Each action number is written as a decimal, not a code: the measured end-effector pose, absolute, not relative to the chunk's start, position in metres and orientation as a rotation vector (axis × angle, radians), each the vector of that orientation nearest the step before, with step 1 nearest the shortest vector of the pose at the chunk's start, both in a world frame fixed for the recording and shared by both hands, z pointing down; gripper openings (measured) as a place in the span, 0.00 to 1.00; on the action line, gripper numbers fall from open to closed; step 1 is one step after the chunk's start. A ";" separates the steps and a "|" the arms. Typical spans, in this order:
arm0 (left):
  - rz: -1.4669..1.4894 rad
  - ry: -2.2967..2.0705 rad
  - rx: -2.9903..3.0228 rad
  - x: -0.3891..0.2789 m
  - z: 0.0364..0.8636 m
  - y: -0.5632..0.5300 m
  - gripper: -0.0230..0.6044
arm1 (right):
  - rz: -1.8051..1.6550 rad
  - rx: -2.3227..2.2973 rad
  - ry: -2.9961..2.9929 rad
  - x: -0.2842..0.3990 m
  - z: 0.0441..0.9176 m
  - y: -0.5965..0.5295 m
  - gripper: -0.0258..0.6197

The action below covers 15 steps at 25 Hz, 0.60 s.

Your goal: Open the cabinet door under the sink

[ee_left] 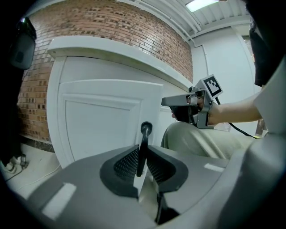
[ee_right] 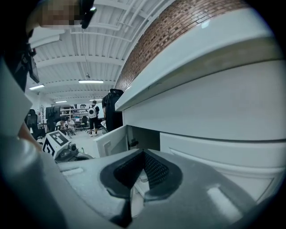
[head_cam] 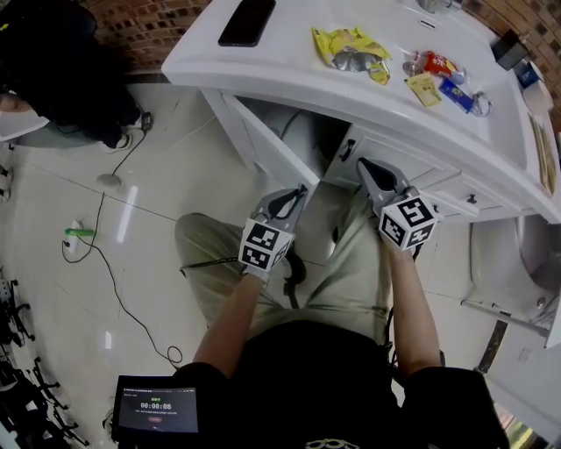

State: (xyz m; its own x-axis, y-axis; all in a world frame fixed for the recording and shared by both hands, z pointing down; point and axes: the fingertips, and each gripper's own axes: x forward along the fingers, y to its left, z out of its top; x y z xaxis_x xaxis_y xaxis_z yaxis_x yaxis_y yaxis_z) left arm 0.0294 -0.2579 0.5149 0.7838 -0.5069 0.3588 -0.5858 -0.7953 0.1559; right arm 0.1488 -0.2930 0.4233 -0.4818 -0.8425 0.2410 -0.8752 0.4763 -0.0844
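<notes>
The white cabinet under the sink counter (head_cam: 289, 74) has its left door (head_cam: 267, 145) swung out toward me. My left gripper (head_cam: 296, 197) is at that door's free edge. In the left gripper view the left gripper (ee_left: 142, 152) is shut on the door's black handle (ee_left: 145, 134), with the door panel (ee_left: 98, 120) behind it. My right gripper (head_cam: 365, 167) hovers in front of the right door, just right of its dark handle (head_cam: 348, 149). In the right gripper view the right gripper (ee_right: 142, 156) has its tips together with nothing between them, and the open left door (ee_right: 111, 141) shows beyond.
A black phone (head_cam: 247, 21), a yellow packet (head_cam: 351, 48) and small items (head_cam: 438, 79) lie on the counter. My knees are under the grippers. A cable (head_cam: 105, 219) and a green bottle (head_cam: 77, 232) lie on the tiled floor, a tablet (head_cam: 156, 405) at lower left.
</notes>
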 end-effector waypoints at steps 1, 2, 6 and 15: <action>0.436 -0.856 2.715 0.027 0.515 -0.257 0.14 | 0.292 1.498 -2.552 0.148 0.424 -0.294 0.03; 0.434 -0.864 2.713 0.024 0.516 -0.256 0.14 | 0.291 1.497 -2.553 0.148 0.425 -0.294 0.03; 0.429 -0.886 2.698 0.015 0.519 -0.253 0.14 | 0.290 1.492 -2.562 0.146 0.427 -0.297 0.03; 0.410 -0.940 2.656 -0.009 0.517 -0.244 0.14 | 0.281 1.472 -2.571 0.134 0.426 -0.299 0.03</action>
